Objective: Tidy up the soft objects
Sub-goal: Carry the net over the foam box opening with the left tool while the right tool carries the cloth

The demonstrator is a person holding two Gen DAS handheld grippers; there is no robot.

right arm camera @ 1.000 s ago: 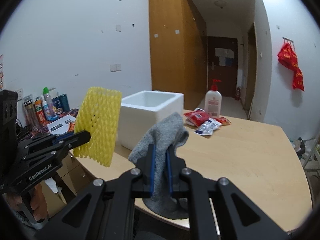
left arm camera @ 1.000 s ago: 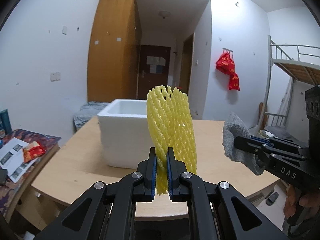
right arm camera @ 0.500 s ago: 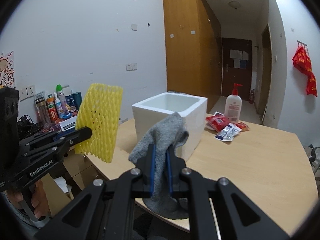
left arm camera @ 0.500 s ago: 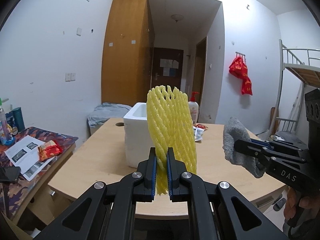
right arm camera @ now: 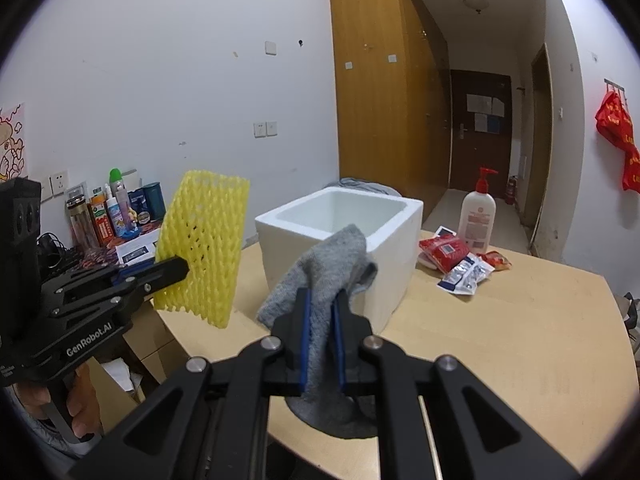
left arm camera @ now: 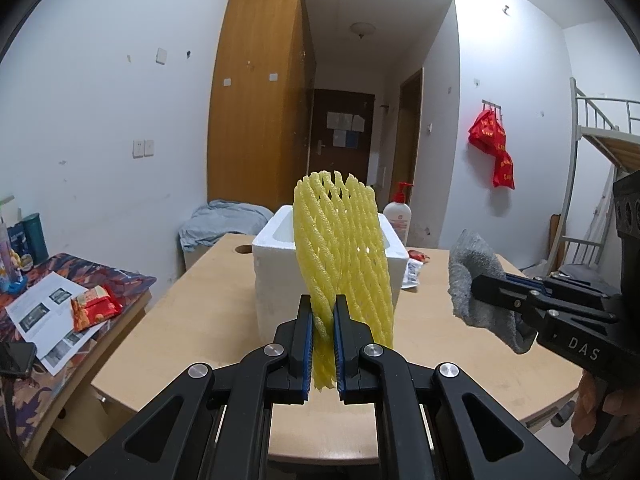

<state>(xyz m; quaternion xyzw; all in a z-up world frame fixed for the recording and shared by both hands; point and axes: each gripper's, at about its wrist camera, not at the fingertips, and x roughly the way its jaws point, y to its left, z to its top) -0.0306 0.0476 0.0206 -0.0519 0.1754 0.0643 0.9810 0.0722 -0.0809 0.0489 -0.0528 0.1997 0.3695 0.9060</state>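
My left gripper (left arm camera: 322, 320) is shut on a yellow foam net sleeve (left arm camera: 342, 256) and holds it upright in the air, in front of a white foam box (left arm camera: 276, 264) on the wooden table (left arm camera: 192, 320). My right gripper (right arm camera: 320, 316) is shut on a grey sock (right arm camera: 324, 276), held above the table's near edge, in front of the same open, empty-looking box (right arm camera: 340, 236). The sleeve (right arm camera: 204, 248) and left gripper (right arm camera: 176, 270) show at the left of the right wrist view; the sock (left arm camera: 476, 280) and right gripper (left arm camera: 480, 288) show at the right of the left wrist view.
A lotion pump bottle (right arm camera: 478, 216) and red and silver snack packets (right arm camera: 452, 256) lie behind the box on the right. A side table (left arm camera: 48, 304) at the left holds papers, a red packet and bottles (right arm camera: 116, 208). A bunk bed (left arm camera: 600, 152) stands at the far right.
Both views have swung so that the box now sits straight ahead of the left gripper and nearer the right one. Both grippers stay shut on their objects.
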